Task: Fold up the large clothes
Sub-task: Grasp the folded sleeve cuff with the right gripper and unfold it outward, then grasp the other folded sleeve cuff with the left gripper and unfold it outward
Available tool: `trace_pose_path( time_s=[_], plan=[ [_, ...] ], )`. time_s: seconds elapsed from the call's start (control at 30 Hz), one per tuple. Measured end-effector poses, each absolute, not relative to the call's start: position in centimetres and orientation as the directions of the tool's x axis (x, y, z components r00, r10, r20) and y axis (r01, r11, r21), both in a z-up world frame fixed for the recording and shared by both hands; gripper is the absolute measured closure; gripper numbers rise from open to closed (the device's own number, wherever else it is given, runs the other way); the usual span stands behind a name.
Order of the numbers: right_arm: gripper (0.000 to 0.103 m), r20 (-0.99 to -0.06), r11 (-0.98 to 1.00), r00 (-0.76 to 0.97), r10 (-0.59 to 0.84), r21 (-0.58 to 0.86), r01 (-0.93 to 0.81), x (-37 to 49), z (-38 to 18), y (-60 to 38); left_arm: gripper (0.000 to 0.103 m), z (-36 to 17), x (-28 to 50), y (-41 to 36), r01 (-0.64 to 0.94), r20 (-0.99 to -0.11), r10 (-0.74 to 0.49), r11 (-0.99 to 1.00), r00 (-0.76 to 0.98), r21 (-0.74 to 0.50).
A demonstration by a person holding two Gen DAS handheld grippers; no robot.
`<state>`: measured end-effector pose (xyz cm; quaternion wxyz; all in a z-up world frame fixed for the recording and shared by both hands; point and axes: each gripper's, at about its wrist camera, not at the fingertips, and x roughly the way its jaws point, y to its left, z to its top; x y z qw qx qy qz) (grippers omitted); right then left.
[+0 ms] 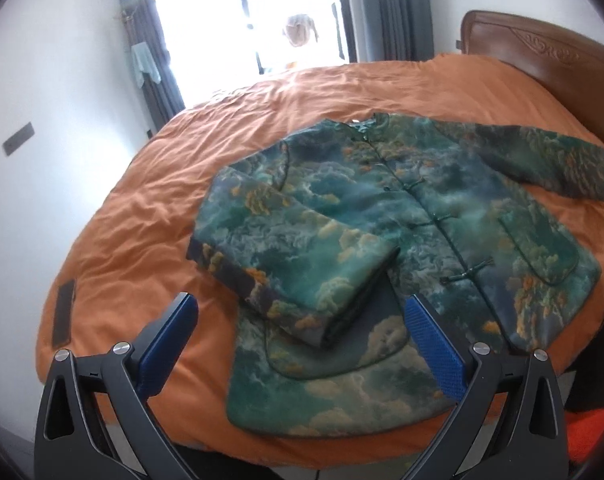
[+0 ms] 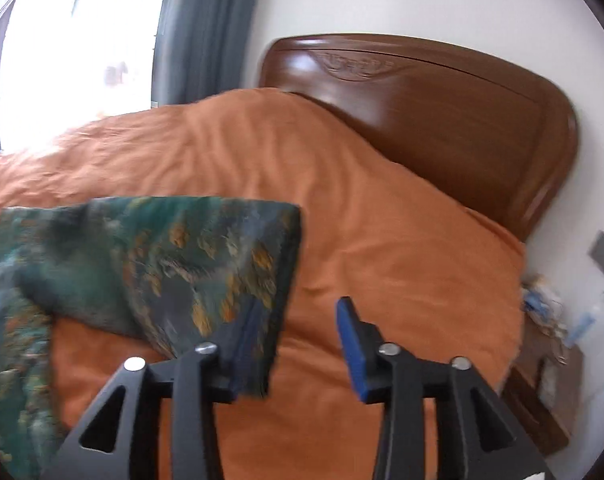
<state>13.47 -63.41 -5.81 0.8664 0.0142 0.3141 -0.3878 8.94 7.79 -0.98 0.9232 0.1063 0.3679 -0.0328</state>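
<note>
A green jacket (image 1: 422,216) with a cloud print and knot buttons lies front up on the orange bed cover (image 1: 150,208). One sleeve (image 1: 302,256) is folded across its front. The other sleeve (image 1: 542,160) stretches out flat toward the headboard. My left gripper (image 1: 302,304) hovers open near the hem, its blue pads (image 1: 434,344) spread wide on either side of the folded cuff. In the right wrist view, my right gripper (image 2: 302,308) is open at the end of the outstretched sleeve (image 2: 206,256). The cuff overlaps the left finger (image 2: 246,344), and only bedding shows between the pads.
A carved wooden headboard (image 2: 442,120) stands behind the pillow mound (image 2: 402,240). A dark flat object (image 1: 64,312) lies on the bed's left edge. A bedside table (image 2: 542,392) with clutter stands at the right, and a bright window with grey curtains (image 1: 398,4) is beyond the bed.
</note>
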Motion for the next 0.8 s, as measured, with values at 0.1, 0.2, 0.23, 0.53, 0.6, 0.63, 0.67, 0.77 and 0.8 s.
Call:
trace_pose_path(
  time_s=[0.1,0.2,0.23,0.53,0.6,0.63,0.67,0.77,0.8],
  plan=[
    [0.052,-0.554,0.742,0.573,-0.604,-0.127,0.659,9.8,-6.5,-61.9,0.0,-2.8,12.2,8.1,0.263,-0.732,-0.045,0.947,0.68,0.186],
    [0.05,-0.553,0.813,0.65,-0.522,-0.094,0.574,7.0,-7.6,-57.2,0.0,-5.1,14.7,7.3,0.359,-0.771,-0.073,0.91,0.633,0.208],
    [0.049,-0.556,0.836,0.671,-0.49,-0.082,0.543,6.3,-8.1,-55.3,0.0,-6.4,15.6,6.6,0.386,-0.779,-0.057,0.89,0.624,0.244],
    [0.047,-0.615,0.939,0.754,-0.231,0.06,0.338,4.3,-11.7,-40.7,0.067,-11.5,18.5,5.7,0.438,-0.849,-0.027,0.865,0.527,0.245],
    [0.047,-0.614,0.957,0.765,-0.196,0.048,0.285,4.5,-11.9,-39.0,0.09,-9.4,18.4,7.5,0.406,-0.844,-0.055,0.892,0.533,0.198],
    [0.047,-0.61,0.964,0.769,-0.19,0.034,0.265,4.7,-11.9,-38.2,0.09,-8.4,18.2,8.3,0.386,-0.829,-0.048,0.899,0.557,0.208],
    [0.047,-0.604,0.968,0.774,-0.19,0.017,0.25,4.8,-11.7,-37.4,0.09,-7.0,17.9,9.5,0.355,-0.811,-0.037,0.91,0.584,0.214],
    [0.047,-0.586,0.974,0.79,-0.182,0.004,0.227,5.1,-11.2,-36.3,0.09,-3.3,17.4,14.8,0.213,-0.768,-0.007,0.962,0.64,0.169],
    [0.047,-0.58,0.975,0.795,-0.175,0.012,0.224,5.3,-11.0,-36.3,0.09,-2.4,17.3,17.0,0.149,-0.754,0.015,0.977,0.657,0.149]
  ],
)
